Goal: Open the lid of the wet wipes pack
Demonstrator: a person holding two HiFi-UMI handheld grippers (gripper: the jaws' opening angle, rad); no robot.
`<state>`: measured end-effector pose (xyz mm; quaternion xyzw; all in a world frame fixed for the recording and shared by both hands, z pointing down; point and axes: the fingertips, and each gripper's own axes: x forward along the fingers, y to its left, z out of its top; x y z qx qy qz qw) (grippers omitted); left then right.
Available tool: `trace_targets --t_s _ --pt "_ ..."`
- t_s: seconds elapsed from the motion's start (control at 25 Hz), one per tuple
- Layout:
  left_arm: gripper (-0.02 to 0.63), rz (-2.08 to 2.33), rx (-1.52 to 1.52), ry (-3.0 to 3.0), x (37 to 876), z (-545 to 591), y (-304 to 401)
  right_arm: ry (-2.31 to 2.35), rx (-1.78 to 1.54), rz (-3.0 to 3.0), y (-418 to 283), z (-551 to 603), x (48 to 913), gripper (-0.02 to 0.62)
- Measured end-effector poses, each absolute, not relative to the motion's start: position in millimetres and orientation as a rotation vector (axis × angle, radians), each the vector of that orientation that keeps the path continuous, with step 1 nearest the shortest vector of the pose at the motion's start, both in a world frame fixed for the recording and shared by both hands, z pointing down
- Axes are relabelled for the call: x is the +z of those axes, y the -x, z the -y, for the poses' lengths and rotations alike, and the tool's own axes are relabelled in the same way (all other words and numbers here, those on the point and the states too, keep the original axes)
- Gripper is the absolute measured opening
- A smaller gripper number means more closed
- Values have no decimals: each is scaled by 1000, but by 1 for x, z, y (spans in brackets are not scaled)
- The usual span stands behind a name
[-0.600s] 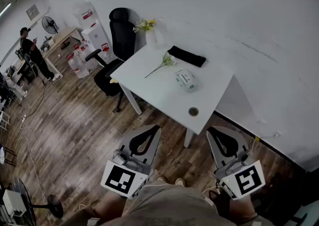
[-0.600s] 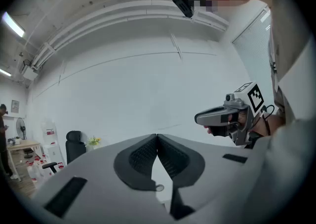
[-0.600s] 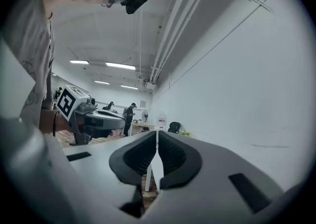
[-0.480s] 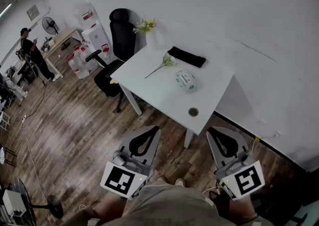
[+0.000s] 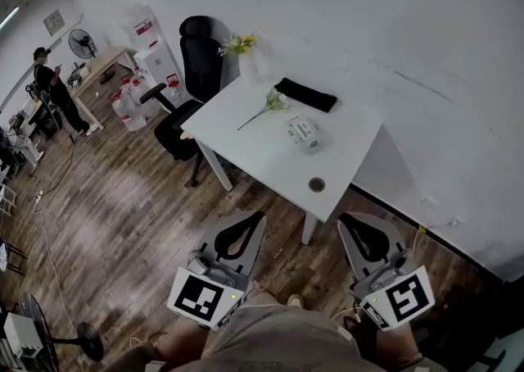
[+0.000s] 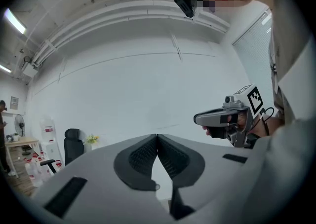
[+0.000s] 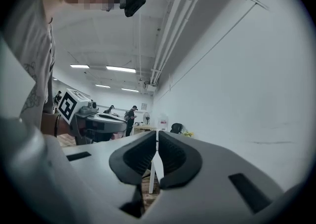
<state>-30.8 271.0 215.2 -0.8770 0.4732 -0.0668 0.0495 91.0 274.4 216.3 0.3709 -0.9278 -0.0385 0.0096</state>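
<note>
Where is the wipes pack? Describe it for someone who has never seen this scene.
Start at the white table. Near its middle, between the black cloth and the round hole, lies the wipes pack. It is the only pale, boxy packet there; the flower beside it is a thin stem.

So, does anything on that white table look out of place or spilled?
Only mildly: one loose flower lies flat on the table, apart from the yellow bunch at its far corner. The wet wipes pack looks undisturbed.
</note>
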Motion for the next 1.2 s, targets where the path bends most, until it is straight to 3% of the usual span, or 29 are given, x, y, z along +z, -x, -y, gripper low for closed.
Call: trace_targets --t_s 0.16,0.24,0.64,1.2 --pt "17 -1450 -206 2667 214 -270 32 -1229 -120 2912 -99 -274 213 47" --pt "17 -1442 -213 2668 217 -270 32 -1284 -124 2907 -104 -271 212 187" --pt "17 -1436 -201 2680 223 -237 44 -1329 -153 2839 -99 -236 221 193" --pt "17 -1409 -192 2748 237 -103 66 -1370 -59 2738 -81 -108 244 195"
